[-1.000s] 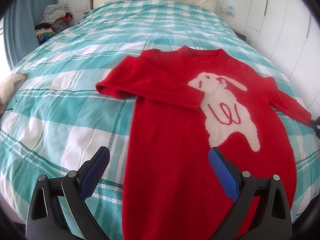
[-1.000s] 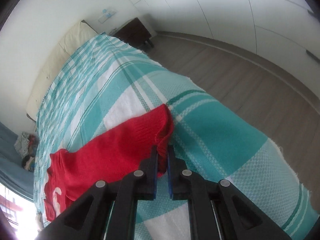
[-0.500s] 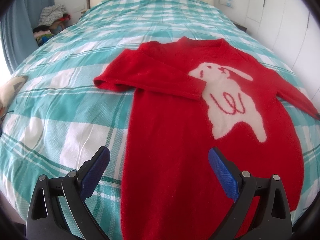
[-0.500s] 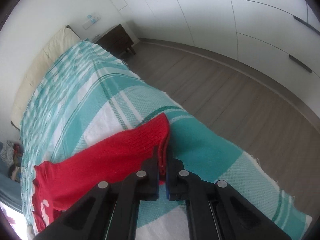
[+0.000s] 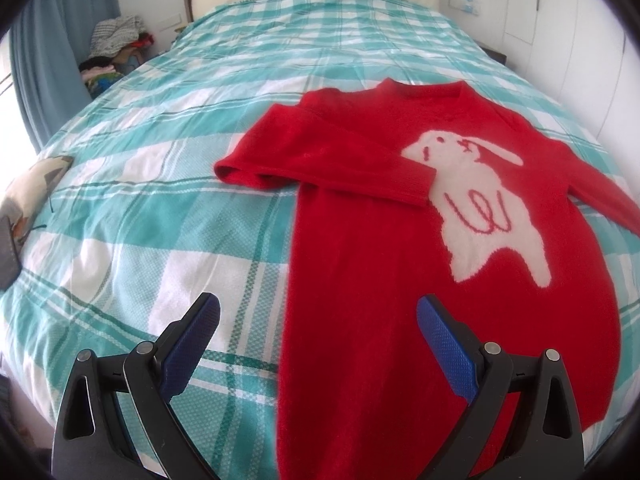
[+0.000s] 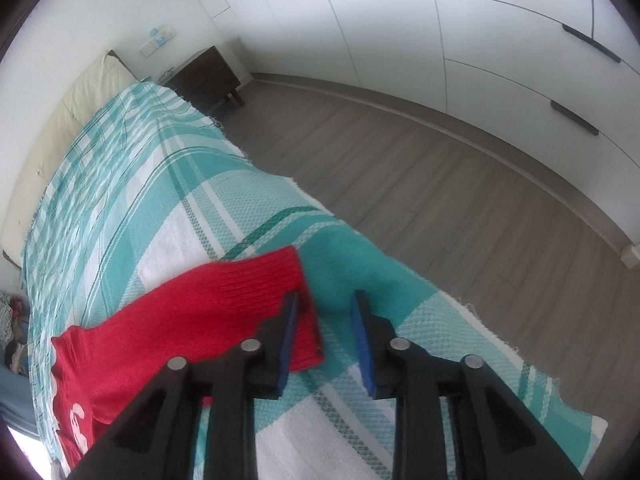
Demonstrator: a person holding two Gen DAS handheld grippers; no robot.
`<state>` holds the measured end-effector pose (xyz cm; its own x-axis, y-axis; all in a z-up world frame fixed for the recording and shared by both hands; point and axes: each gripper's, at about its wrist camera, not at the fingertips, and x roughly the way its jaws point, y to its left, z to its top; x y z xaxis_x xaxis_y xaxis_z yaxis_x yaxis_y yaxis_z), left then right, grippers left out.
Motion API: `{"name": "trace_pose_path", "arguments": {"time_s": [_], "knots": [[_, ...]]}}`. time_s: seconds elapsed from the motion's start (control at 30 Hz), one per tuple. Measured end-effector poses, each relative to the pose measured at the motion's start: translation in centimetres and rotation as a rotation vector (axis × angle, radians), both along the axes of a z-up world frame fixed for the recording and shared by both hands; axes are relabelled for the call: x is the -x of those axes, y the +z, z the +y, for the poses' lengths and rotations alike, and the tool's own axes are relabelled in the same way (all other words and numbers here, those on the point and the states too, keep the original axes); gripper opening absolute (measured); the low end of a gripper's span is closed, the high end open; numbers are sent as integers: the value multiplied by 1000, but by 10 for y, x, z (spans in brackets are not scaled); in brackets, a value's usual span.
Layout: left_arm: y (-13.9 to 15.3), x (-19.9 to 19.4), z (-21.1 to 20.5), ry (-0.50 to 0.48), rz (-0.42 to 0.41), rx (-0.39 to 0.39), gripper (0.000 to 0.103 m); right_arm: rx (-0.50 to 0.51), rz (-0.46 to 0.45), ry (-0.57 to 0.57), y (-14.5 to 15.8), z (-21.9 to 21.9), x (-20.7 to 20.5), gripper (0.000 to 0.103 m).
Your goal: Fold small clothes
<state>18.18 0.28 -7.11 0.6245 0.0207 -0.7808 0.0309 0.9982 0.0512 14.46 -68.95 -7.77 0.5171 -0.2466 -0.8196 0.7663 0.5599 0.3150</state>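
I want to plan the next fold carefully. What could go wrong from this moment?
1. The red knitted sweater's outstretched sleeve cuff lies near the edge of the teal checked bedspread. The right gripper's jaws are opening with the cuff beside one pad, so a careless regrasp could push it toward the floor.
2. The other sleeve, folded across the chest, lies loosely; the open left gripper lifting the hem may undo it.

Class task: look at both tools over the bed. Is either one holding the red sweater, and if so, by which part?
Nothing is held. The left tool hangs open above the red sweater; the right tool is opening, its jaws apart, the sleeve cuff lying free.
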Motion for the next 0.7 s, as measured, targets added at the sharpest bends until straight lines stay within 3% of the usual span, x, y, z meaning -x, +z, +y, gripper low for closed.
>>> {"name": "trace_pose_path", "arguments": {"time_s": [0.13, 0.23, 0.3, 0.4, 0.53, 0.63, 0.7], "knots": [[37, -12, 2, -26, -144, -86, 99, 112, -28, -117, 32, -4, 33, 51], [47, -33, -26, -271, -198, -173, 102, 154, -100, -95, 52, 7, 40, 51], [29, -50, -47, -443, -168, -281, 102, 167, -130, -56, 61, 20, 38, 51], [-4, -72, -64, -587, -95, -402, 101, 143, -163, 20, 63, 42, 26, 53], [-26, -91, -76, -647, -43, -448, 88, 133, -141, 113, 57, 65, 0, 53], [-38, -98, -85, -689, -43, -485, 86, 157, -115, 168, 53, 80, -10, 53], [-44, -99, -88, -715, -36, -472, 77, 155, -107, 187, 51, 85, -15, 53]]}}
